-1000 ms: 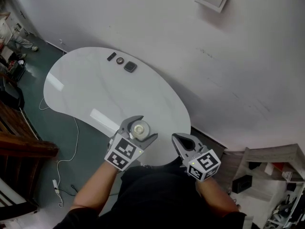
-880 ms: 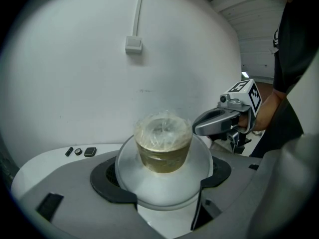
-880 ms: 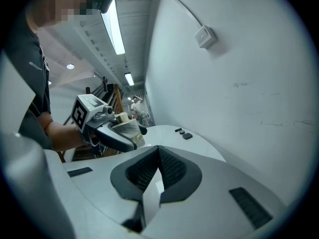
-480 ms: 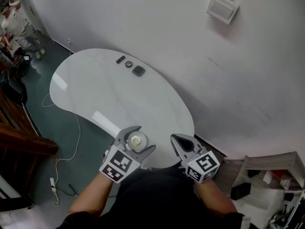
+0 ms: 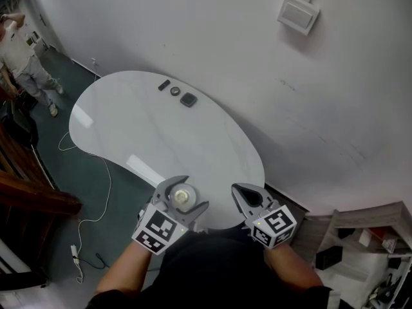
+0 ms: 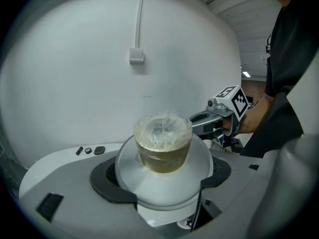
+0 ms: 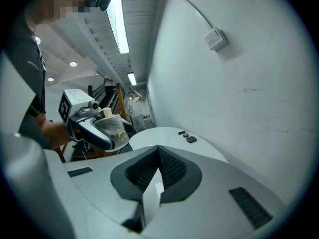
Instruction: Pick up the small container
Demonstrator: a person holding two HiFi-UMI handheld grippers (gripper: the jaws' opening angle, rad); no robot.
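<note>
**A:** Where's the small container?

**B:** In the left gripper. Its jaws are closed on either side of the container, which stands upright between them. It's a clear tub with brownish contents and crinkled film over the top.

**A:** And where is that relative to the table?

**B:** In the head view it's at the table's 6 o'clock edge, close to the person. In the right gripper view the container appears held clear of the tabletop.

**A:** What about the right gripper?

**B:** It's at 3 o'clock of the left one, near it but not touching. Its jaws are pressed together with nothing between them.

**A:** Is anything else on the table?

**B:** Three small dark items sit in a row at its 12 o'clock edge, by the wall and well apart from both grippers. A white box is mounted on the wall at about 1 o'clock. A person stands on the floor out at 10 o'clock
</note>
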